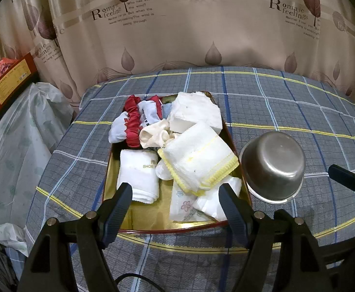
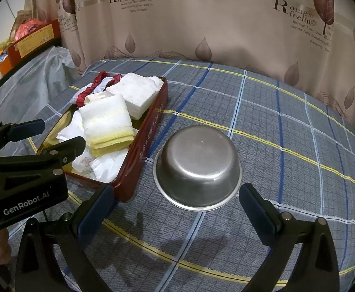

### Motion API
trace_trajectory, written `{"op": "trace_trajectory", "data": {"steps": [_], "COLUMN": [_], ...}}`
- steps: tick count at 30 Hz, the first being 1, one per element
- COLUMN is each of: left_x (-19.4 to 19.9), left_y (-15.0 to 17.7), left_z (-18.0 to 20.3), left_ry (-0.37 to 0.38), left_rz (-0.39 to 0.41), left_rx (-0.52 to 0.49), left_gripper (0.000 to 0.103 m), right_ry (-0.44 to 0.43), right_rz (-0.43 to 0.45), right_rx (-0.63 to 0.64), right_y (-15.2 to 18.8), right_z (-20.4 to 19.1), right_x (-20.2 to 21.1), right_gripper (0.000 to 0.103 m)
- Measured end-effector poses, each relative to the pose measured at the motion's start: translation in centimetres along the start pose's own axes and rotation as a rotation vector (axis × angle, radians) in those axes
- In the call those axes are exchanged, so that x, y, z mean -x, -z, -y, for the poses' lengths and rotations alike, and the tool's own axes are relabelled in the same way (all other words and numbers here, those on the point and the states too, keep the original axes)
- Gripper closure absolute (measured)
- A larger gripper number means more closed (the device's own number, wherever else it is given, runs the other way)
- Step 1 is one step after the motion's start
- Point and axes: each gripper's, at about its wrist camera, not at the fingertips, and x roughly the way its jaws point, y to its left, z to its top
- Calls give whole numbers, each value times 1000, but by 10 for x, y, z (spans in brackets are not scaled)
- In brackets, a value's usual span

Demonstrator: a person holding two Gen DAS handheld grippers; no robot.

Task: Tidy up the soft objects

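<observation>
Left wrist: towel (image 1: 197,155) beyond parted left tongs (image 1: 177,202).

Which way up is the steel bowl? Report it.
Upside down. The steel bowl shows its flat base on top, and its flared rim rests on the plaid cloth, beside the red tray.

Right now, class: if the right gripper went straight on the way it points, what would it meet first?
Most likely the upturned steel bowl, which sits rim-down on the checked cloth between the open fingers of the right gripper, just ahead. Depth is unclear, so it may first touch the cloth in front of the bowl.
</observation>
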Motion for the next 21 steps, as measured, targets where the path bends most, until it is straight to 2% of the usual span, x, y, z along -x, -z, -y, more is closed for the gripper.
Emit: {"op": "trace_trajectory", "data": {"steps": [21], "left_x": [0], "left_y": [1], "left_z": [0], "left_ry": [3], "left_rz": [3], "left_rx": [-1], "left_gripper": [27], "right_ry": [-10], "right_rz": [-4], "right_rx": [19], "right_y": [1], "right_z": [-5], "right_x": [3], "right_gripper": [1]}}
